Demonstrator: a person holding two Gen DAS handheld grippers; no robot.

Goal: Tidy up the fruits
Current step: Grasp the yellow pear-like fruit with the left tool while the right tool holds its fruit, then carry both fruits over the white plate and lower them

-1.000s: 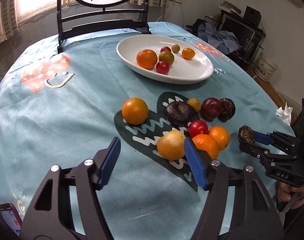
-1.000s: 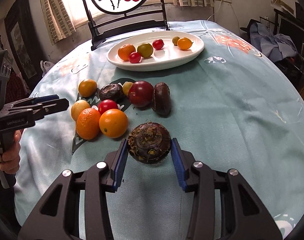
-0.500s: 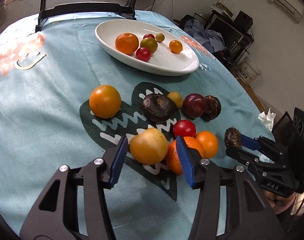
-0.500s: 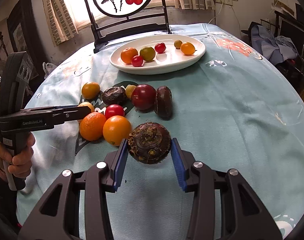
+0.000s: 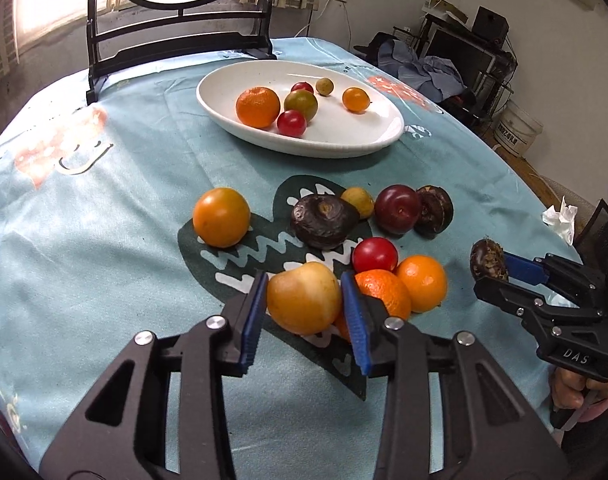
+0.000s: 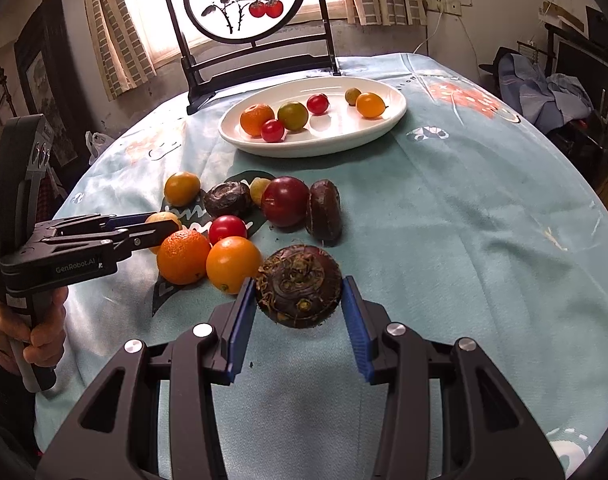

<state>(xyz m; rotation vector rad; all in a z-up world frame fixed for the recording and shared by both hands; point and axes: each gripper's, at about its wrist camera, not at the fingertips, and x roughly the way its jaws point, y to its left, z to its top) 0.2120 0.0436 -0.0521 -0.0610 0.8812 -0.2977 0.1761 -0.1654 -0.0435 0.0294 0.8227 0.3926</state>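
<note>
On the near half of the worktop (image 5: pixel 103 208), a loose cluster of fruit sits on the teal cloth, well apart from the white oval plate (image 5: pixel 384 136) at the far side. Plate already holds six pieces: an orange (image 5: pixel 257 106), a green-yellow fruit (image 5: pixel 301 105), two small red ones, a small green one and a small orange one. Judged from that, sorting is partly done, with more fruit left outside than in. Left hand-held gripper (image 5: pixel 304 300) has its blue pads pressed against both sides of a yellow pear-like fruit (image 5: pixel 304 298); whether it is lifted off the cloth cannot be told. Right hand-held gripper (image 6: pixel 297 304) is clamped on a dark rough water chestnut (image 6: pixel 298 296), rootlet side toward the camera, apparently held just above the cloth. Remaining on the cloth: a lone orange-yellow fruit (image 5: pixel 221 217) to the left, a large dark chestnut (image 5: pixel 324 221), a small yellow fruit (image 5: pixel 358 202) just behind it, a dark red plum (image 5: pixel 398 209) touching another dark chestnut (image 5: pixel 434 210), a red tomato (image 5: pixel 374 255), and two oranges (image 5: pixel 422 282) side by side just beside the gripped yellow fruit. Likely next step is carrying both held pieces to the plate, though whether chestnuts belong there is unclear: none lie on it now. At least eight loose pieces await handling after these two.
</note>
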